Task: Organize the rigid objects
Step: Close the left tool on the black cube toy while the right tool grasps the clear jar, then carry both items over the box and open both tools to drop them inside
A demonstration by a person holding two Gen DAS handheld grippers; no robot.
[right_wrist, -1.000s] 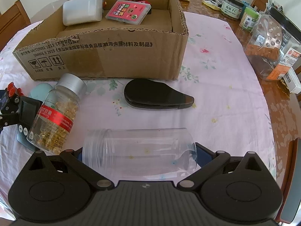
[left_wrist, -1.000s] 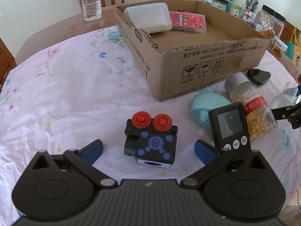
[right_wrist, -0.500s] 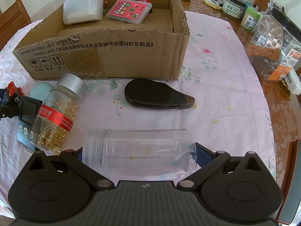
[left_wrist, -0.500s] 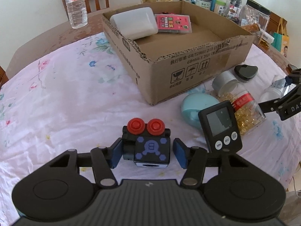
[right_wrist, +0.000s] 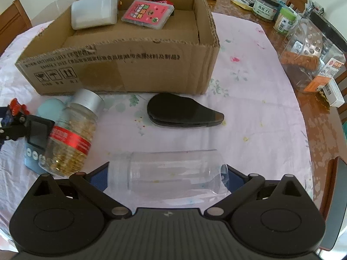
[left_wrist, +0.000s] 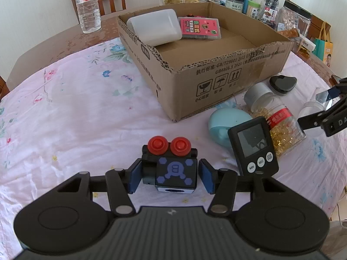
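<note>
My left gripper (left_wrist: pixel 170 176) is shut on a black cube toy (left_wrist: pixel 171 169) with two red knobs and purple hexagons, held just above the flowered tablecloth. My right gripper (right_wrist: pixel 167 173) is spread wide around a clear plastic jar (right_wrist: pixel 169 173) that lies on its side between its blue pads; contact is not clear. The open cardboard box (left_wrist: pixel 216 71) holds a white container (left_wrist: pixel 155 29) and a pink case (left_wrist: pixel 200 28); it also shows in the right wrist view (right_wrist: pixel 121 65).
Near the box lie a pill bottle with a silver cap (right_wrist: pixel 71 132), a black timer (left_wrist: pixel 252 146), a teal egg-shaped case (left_wrist: pixel 225 123) and a black case (right_wrist: pixel 182 113). A water bottle (left_wrist: pixel 87 6) and several jars (right_wrist: pixel 308 49) stand at the table's edges.
My left gripper's fingers closed from wide open onto the cube toy, then rose slightly with it. The right gripper and clear jar stayed put.
</note>
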